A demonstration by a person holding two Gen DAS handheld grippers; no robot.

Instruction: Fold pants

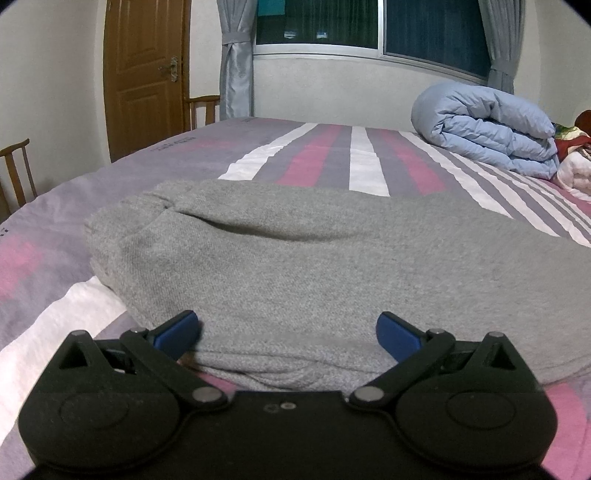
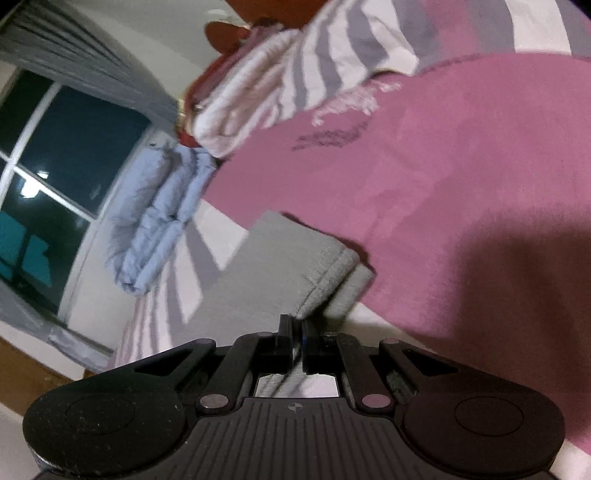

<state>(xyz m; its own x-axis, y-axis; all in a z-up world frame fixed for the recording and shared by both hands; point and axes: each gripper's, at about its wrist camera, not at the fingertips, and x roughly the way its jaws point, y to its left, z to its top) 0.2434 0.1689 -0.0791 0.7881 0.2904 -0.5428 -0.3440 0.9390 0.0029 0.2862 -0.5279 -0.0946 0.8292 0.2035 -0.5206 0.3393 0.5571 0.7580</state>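
Grey pants (image 1: pixel 295 251) lie folded in a thick bundle on the striped bed sheet (image 1: pixel 325 155). My left gripper (image 1: pixel 288 332) is open at the bundle's near edge, its blue pads (image 1: pixel 177 332) wide apart with grey fabric bulging between them. In the tilted right wrist view, a flat end of the grey pants (image 2: pixel 280 254) with a stitched hem runs up to my right gripper (image 2: pixel 297 325). The jaws there are closed together and pinch the hem's near edge. That end rests on the pink part of the sheet (image 2: pixel 443 166).
A rolled light-blue duvet (image 1: pixel 487 125) sits at the bed's far right, also seen as the duvet (image 2: pixel 155 206) beside striped folded bedding (image 2: pixel 258 92). Behind the bed are a wooden door (image 1: pixel 144 74), chairs (image 1: pixel 18 170), curtains and a dark window (image 1: pixel 369 26).
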